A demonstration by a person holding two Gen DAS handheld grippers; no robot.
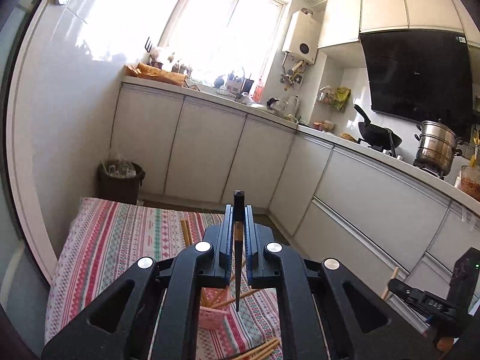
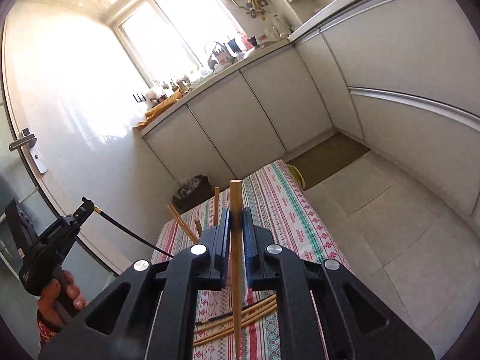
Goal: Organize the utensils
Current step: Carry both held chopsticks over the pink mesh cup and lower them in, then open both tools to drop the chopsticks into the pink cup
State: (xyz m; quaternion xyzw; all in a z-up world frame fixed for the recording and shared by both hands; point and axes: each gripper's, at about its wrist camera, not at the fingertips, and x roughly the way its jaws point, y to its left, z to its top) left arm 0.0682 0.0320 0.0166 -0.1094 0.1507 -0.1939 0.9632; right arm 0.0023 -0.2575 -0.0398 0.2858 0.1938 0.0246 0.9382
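Observation:
My left gripper (image 1: 239,214) is shut on a black chopstick (image 1: 238,240) held upright, its tip above a pink basket (image 1: 213,315) that holds several wooden chopsticks. My right gripper (image 2: 236,213) is shut on a light wooden chopstick (image 2: 236,255) held upright over the striped tablecloth (image 2: 288,210). Loose wooden chopsticks (image 2: 240,318) and one black one lie on the cloth below it. The left gripper (image 2: 85,204) with its black chopstick (image 2: 129,234) also shows in the right wrist view at left, and the right gripper (image 1: 420,297) shows in the left wrist view at lower right.
The striped cloth (image 1: 120,240) covers a small table. A dark waste bin (image 1: 120,180) stands beyond it. White cabinets (image 1: 210,150) line the walls, with a wok (image 1: 378,135) and steel pot (image 1: 438,147) on the counter. More wooden chopsticks (image 1: 261,349) lie near the table's front.

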